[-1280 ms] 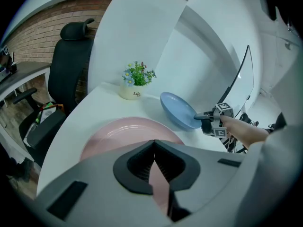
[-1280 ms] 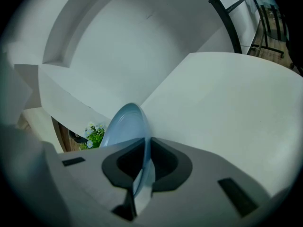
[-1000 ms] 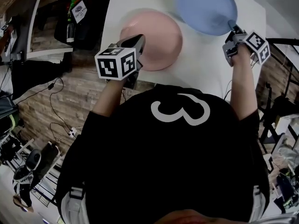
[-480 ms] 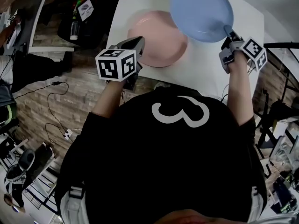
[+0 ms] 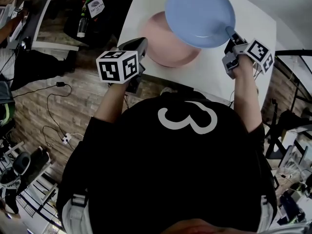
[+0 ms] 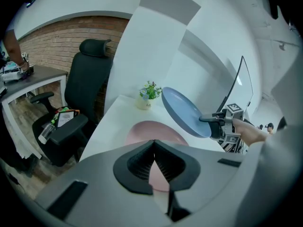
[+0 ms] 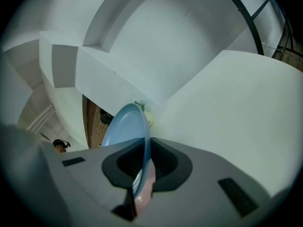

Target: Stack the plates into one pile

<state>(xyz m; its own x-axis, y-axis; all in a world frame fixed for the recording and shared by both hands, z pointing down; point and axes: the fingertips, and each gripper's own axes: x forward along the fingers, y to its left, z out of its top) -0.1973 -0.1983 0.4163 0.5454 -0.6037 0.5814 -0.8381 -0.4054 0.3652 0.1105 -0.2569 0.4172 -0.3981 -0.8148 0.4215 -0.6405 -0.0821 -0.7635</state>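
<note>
We see the pink plate [image 5: 165, 55] lying empty on the table [image 5: 209, 74]. Our right gripper [image 5: 229, 32] clamps the blue plate [image 5: 197, 13] by its rim (tilted, off the table). It now overlaps the pink plate, further left than a second ago. Our left gripper [image 5: 140, 45] hovers closed and empty.

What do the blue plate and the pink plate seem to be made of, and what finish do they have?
Blue plate: probably plastic or melamine. It has a thin rim and an even colour with only a soft sheen, though glazed ceramic cannot be ruled out.
Pink plate: likely the same material. It has a similar shape and a uniform pastel surface with no sharp glare.
</note>
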